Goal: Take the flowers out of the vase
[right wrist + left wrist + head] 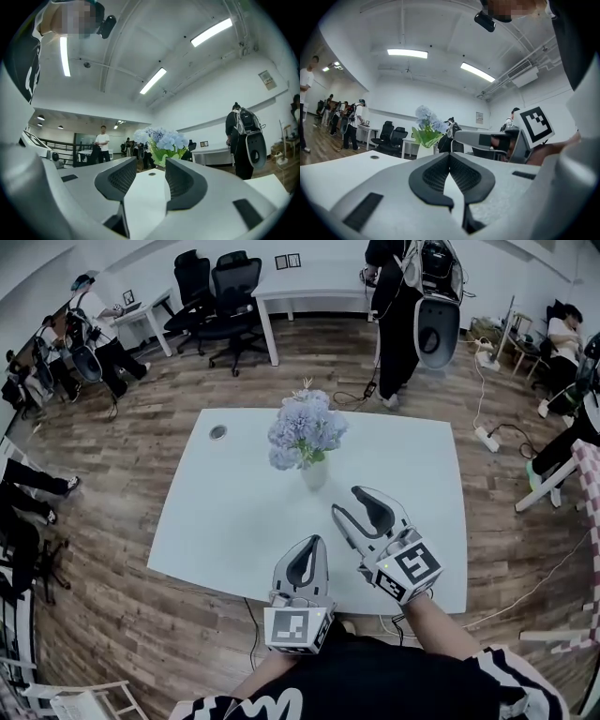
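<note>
We hold both grippers low over the near half of the white table [225,521]; the left gripper [312,542] has its jaws closed tip to tip with nothing in them; the right gripper [351,503] has its jaws apart and empty, pointing toward the bouquet. The pale blue flowers [307,430] stand upright in the small white vase [315,474], which sits near the far edge of the table, about midway along it; the right gripper is nearer to the vase than the left, yet neither touches it.
</note>
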Action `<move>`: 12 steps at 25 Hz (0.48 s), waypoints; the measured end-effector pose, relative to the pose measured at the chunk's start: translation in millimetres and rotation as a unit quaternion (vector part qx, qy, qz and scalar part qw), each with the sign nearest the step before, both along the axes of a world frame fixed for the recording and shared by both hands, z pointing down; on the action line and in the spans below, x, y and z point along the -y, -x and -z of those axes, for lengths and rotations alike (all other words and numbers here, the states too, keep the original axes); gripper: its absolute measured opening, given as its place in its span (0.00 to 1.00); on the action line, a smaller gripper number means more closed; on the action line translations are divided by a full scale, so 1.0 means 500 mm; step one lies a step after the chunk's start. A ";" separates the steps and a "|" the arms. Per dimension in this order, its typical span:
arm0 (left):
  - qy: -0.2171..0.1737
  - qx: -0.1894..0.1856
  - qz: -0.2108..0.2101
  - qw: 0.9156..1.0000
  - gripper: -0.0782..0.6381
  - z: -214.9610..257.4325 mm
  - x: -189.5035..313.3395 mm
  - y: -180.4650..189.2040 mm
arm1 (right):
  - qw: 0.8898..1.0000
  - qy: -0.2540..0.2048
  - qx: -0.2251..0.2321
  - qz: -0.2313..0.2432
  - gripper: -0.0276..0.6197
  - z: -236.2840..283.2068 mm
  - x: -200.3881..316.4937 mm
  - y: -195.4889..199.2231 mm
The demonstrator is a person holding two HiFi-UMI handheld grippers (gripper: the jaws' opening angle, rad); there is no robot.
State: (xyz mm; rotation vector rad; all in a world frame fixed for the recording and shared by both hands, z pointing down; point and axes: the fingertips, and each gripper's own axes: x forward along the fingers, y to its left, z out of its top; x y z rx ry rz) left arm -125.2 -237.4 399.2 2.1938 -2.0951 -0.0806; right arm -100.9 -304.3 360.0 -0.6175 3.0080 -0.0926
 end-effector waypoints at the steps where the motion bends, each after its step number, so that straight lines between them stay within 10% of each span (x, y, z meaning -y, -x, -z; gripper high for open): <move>1: 0.002 -0.001 -0.003 1.000 0.11 -0.001 0.009 0.005 | 1.000 0.002 -0.001 -0.006 0.33 -0.001 0.015 0.005; 12: 0.024 -0.004 -0.011 1.000 0.11 -0.033 0.082 0.087 | 0.999 0.000 -0.001 -0.037 0.48 -0.008 0.137 0.077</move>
